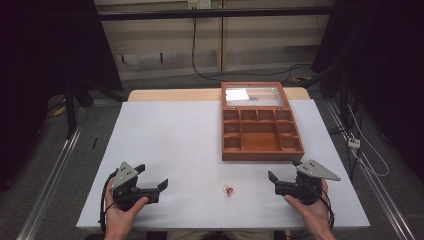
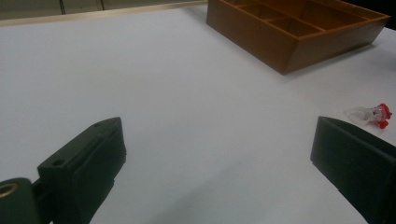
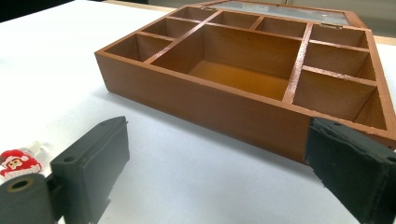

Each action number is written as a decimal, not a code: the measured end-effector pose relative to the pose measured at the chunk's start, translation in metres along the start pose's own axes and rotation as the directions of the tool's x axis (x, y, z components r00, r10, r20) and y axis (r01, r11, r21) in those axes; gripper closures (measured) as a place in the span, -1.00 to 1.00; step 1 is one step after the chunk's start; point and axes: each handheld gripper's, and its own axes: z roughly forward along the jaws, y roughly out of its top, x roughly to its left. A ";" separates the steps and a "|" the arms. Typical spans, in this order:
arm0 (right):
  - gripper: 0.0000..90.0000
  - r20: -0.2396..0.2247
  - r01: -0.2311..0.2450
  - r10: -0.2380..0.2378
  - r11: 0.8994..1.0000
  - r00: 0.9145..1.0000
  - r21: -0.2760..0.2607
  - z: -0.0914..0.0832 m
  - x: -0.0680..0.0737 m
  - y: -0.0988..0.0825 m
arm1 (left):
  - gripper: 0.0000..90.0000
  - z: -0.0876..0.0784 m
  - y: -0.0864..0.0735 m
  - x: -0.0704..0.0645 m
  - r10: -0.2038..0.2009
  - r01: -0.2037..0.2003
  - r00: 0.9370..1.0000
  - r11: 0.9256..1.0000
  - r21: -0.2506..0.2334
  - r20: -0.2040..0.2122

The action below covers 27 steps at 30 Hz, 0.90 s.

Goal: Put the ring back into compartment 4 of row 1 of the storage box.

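Note:
A small red and white Santa charm (image 1: 229,190) in a clear wrapper lies on the white table (image 1: 180,135) near the front edge, between my two grippers. My left gripper (image 1: 151,175) rests at the front left, open and empty; in its own view the charm (image 2: 373,114) lies just beyond the right jaw. At the front right my right gripper (image 1: 284,170) stands open with nothing between its jaws. The right gripper view has the charm (image 3: 18,163) at its far left. A wooden box (image 1: 260,132) with several empty compartments stands beyond the right gripper.
The box's glass lid (image 1: 252,95) lies folded back flat toward the table's far edge. In the right gripper view the box (image 3: 224,105) rises close ahead of the jaws. Bare white tabletop spreads over the left and middle. Cables run on the floor beyond the table.

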 end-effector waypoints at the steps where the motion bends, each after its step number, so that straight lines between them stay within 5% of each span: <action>1: -0.85 -0.007 -0.002 0.002 1.000 1.000 0.001 0.000 0.000 0.000 | -0.93 0.000 0.000 0.000 0.000 0.000 1.000 1.000 0.000 0.000; 20: -0.73 -0.098 0.039 -0.034 0.998 0.995 0.050 0.005 0.011 0.002 | -0.93 -0.001 -0.001 0.001 0.001 -0.001 1.000 1.000 -0.002 0.010; 27: -0.73 -0.127 0.023 -0.011 0.995 0.992 0.095 0.005 0.018 0.003 | -0.93 -0.002 -0.002 0.001 0.010 -0.010 1.000 1.000 0.000 0.011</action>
